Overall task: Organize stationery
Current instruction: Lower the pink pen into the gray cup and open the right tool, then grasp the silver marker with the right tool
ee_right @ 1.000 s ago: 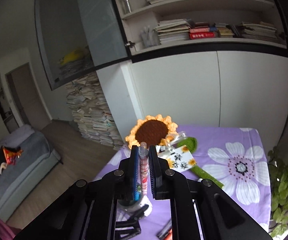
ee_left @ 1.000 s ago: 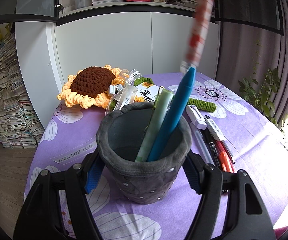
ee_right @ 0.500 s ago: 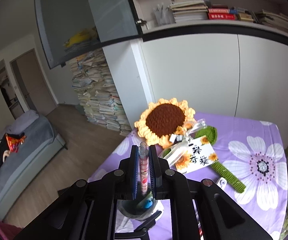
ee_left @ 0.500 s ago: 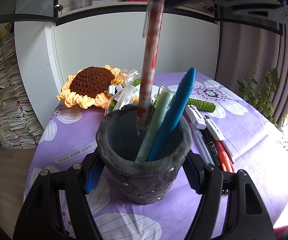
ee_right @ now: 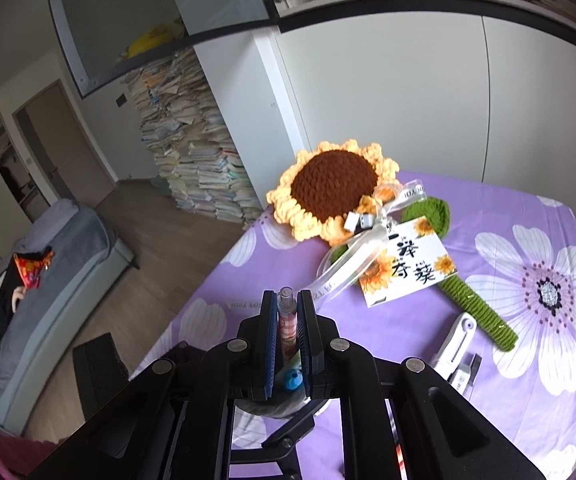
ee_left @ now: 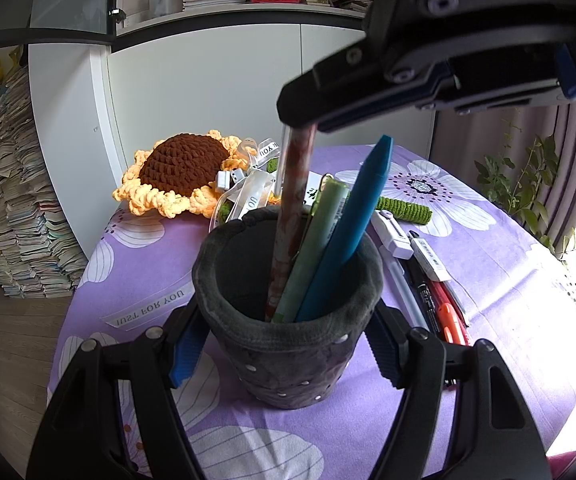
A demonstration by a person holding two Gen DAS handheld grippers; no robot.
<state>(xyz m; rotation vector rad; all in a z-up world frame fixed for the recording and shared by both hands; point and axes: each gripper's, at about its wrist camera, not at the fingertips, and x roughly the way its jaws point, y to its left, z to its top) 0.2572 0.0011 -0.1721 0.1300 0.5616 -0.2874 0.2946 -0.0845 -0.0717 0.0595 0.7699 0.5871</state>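
Patterned pen [ee_left: 290, 216] now lower, tip deep inside pen holder [ee_left: 288, 344]

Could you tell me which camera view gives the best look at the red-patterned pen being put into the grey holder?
The left wrist view: the red-patterned pen shows almost full length, from the right gripper down inside the grey holder. The right wrist view shows only its top end clamped between the pads, with the holder mostly hidden underneath.
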